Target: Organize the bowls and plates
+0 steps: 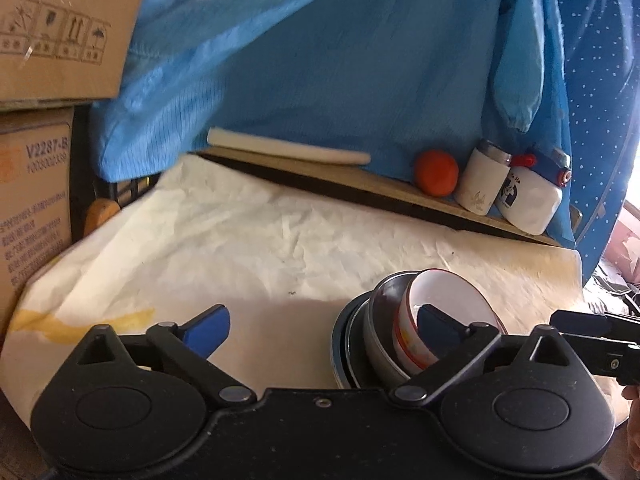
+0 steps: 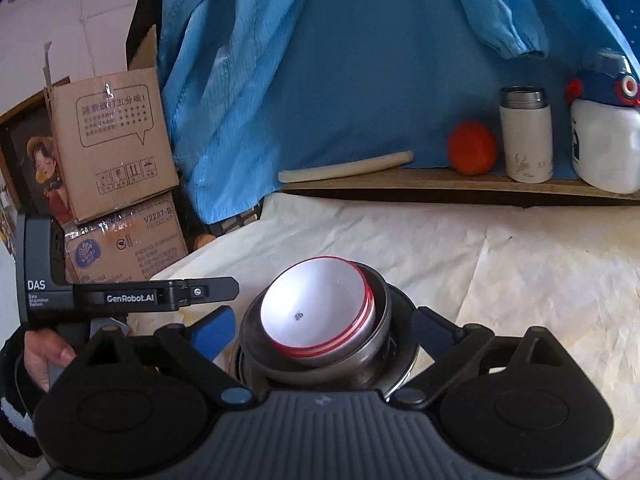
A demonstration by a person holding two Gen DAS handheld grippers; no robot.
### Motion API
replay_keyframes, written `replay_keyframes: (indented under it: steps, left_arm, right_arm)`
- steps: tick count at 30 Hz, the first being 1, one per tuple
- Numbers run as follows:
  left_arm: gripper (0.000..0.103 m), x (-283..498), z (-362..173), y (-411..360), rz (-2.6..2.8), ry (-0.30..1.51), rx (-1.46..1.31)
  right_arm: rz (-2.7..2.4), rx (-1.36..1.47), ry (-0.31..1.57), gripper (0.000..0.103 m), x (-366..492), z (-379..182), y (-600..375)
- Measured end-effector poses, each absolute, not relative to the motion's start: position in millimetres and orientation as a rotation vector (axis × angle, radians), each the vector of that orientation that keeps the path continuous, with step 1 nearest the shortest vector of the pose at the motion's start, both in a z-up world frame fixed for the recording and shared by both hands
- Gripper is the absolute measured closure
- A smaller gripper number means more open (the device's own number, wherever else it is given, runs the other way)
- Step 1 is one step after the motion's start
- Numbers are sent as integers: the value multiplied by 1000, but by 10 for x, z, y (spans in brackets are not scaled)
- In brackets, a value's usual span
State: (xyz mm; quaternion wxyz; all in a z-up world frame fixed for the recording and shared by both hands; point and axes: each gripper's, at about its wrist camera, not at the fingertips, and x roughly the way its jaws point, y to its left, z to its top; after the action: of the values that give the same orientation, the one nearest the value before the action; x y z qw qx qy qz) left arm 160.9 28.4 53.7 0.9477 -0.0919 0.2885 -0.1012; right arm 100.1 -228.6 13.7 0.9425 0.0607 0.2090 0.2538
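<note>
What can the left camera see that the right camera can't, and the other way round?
Only the left wrist view shows the yellow stripe on the white table cover, and the stack of bowls from the side.

Only the right wrist view shows the cartoon girl picture, the person's hand, and straight down into the white bowl with the red rim.

Both show the stacked bowls, the orange, the white flask, the blue jacket, the cardboard boxes, and each its own open tool.

Both grippers tilt gently downward with jaws spread wide. The left gripper (image 1: 324, 330) grips nothing, nor does the right gripper (image 2: 322, 330); a hand (image 2: 48, 354) holds the left one's handle.
</note>
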Motion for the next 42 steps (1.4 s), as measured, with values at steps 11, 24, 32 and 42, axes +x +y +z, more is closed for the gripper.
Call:
replay_keyframes:
  steps: [11,24,32,42]
  left_arm:
    - [1,1176,452,214,-183,483,-159]
    - [1,655,228,160,-134,413,-149]
    - [1,440,102,142,-126,417,-179]
    - [1,292,3,96,-113,389,-130]
  right_arm:
    - [419,93,209,0,399,-72,-2311]
    - [219,-35,61,0,-109,-437,-2125]
    - [210,-37,48,0,-241,-557,-2083]
    - [193,14,62,0,-269,-613,-2152]
